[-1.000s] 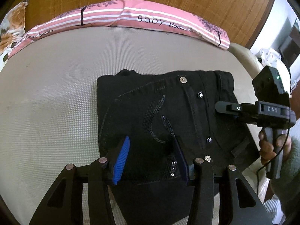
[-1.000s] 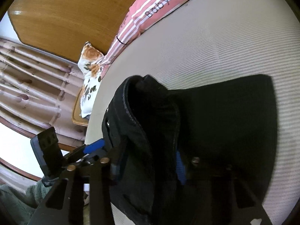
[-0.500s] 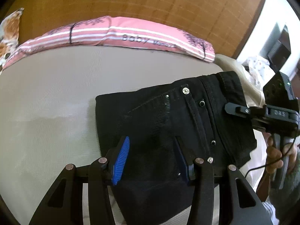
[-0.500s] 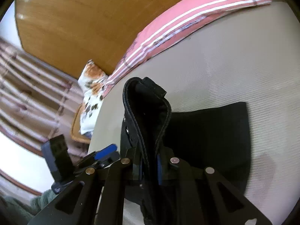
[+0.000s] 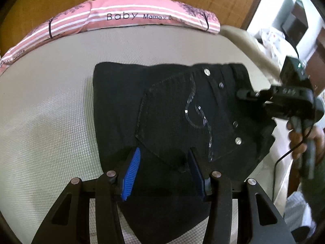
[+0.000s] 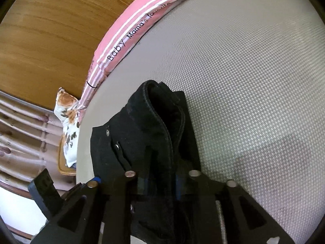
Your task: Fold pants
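Your left gripper point(image 5: 163, 168) has its two blue-padded fingers point(image 5: 131, 174) spread wide apart, with the near edge of the folded black pants point(image 5: 162, 105) passing between them; the fabric fills the gap, but neither pad visibly presses it, so the fingers look released rather than clenched. Ahead of those fingers the pants lie as a dark block on the beige woven mattress point(image 5: 50, 101), back pocket with its glittering swirl facing up and a row of metal studs running along the seam to the right of your fingers. Beyond the pants, at the far edge of the mattress, lies the pink striped pillow point(image 5: 126, 16) printed "Baby". To the right of your left fingers, your right gripper point(image 5: 246, 93) reaches in at the waistband side, its handle wrapped by your right hand point(image 5: 298, 138). In the right wrist view, the fingers of that gripper point(image 6: 160, 185) are clenched on a thick fold of the waistband point(image 6: 158, 109), which stands up in a ridge straight ahead of them. The mattress point(image 6: 254, 81) spreads out to the right of those fingers, and the pillow point(image 6: 130, 34) runs along its far-left edge, with a floral cushion point(image 6: 68, 118) beyond it.
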Demonstrator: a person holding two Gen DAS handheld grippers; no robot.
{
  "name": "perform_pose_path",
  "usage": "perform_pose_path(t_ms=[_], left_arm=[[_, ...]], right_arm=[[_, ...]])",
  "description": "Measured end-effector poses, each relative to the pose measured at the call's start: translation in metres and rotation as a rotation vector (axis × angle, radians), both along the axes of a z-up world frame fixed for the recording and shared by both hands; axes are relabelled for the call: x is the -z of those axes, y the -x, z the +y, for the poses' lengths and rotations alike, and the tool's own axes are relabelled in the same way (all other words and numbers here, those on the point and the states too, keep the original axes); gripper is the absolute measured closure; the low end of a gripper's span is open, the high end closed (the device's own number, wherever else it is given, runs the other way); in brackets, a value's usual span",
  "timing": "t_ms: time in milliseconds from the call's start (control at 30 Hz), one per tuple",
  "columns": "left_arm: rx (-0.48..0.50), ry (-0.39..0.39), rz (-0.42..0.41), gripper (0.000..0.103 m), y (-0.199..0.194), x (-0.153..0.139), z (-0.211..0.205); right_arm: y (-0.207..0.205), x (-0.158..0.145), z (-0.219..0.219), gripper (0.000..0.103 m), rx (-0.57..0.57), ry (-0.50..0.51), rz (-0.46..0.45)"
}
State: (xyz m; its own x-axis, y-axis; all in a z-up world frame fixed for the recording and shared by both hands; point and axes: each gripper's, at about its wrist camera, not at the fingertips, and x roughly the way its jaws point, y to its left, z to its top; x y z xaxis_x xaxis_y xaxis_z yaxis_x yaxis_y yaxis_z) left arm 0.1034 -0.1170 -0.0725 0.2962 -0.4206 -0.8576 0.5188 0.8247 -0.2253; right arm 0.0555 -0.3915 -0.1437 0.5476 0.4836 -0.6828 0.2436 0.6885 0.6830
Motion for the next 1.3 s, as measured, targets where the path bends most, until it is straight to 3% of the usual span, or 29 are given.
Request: perform_pose_path(t_ms=[433,500,533,767,967,1200,1267,1300], left_arm=[[0.031,0.009,0.009,0.053,0.02,0.003,-0.001],[0.03,0.01,0.014,0.052,0.021,0.004,-0.001],[0.03,0.008,0.013,0.052,0.021,0.005,-0.002],[0.046,0.022,0.038,0.052,0.026,0.003,0.003],[0.078,0.017,0.041,0.052,0.035,0.009,0.009],[0.069,-0.008,0.033,0.052,0.035,0.009,0.005],[0.058,-0.019,0.022,0.052,0.036,0.007,0.003],[0.056,-0.027,0.012,0.052,0.037,0.006,0.002]], right_arm=[[0.066,-0.034,0.003,0.074,-0.005,0.006,-0.051],[0.065,-0.031,0.008,0.077,-0.016,0.034,-0.038],[0.064,-0.029,0.009,0.087,-0.016,0.052,-0.024],[0.079,-0.048,0.011,0.093,0.008,0.098,-0.071],[0.082,-0.019,0.014,0.094,-0.002,0.193,0.009],[0.077,-0.012,0.01,0.093,-0.002,0.198,0.034],[0.075,-0.018,0.013,0.078,0.017,0.224,0.044],[0.075,-0.022,0.014,0.076,0.023,0.234,0.046]])
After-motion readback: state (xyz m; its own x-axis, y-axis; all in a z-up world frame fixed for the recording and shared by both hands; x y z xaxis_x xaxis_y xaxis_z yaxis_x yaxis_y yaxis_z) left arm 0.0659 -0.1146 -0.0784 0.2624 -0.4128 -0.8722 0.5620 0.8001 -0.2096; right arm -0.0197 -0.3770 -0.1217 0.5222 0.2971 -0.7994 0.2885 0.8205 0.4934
